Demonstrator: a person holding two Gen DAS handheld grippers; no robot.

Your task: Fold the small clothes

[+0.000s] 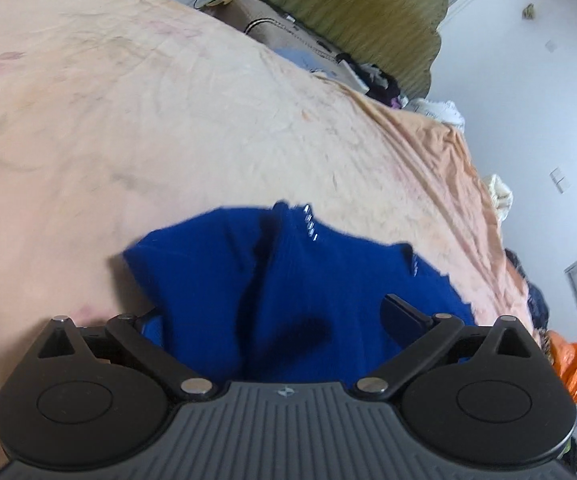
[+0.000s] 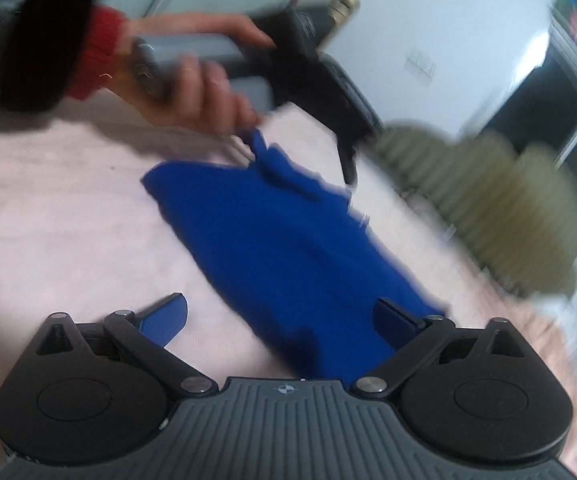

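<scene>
In the left wrist view, the left gripper (image 1: 276,316) is seen with its jaws spread wide, nothing clamped; the blue knitted garment (image 1: 288,280) lies between and beyond them on the peach bedsheet (image 1: 128,120). In the right wrist view, the right gripper (image 2: 280,316) is likewise held apart, the garment's near end lying between the fingers but not pressed. Farther off, a hand (image 2: 204,92) with a red cuff (image 2: 96,48) is seen gripping the other tool's handle above the garment's far edge. An olive-green headboard (image 1: 368,8) is seen beyond.
</scene>
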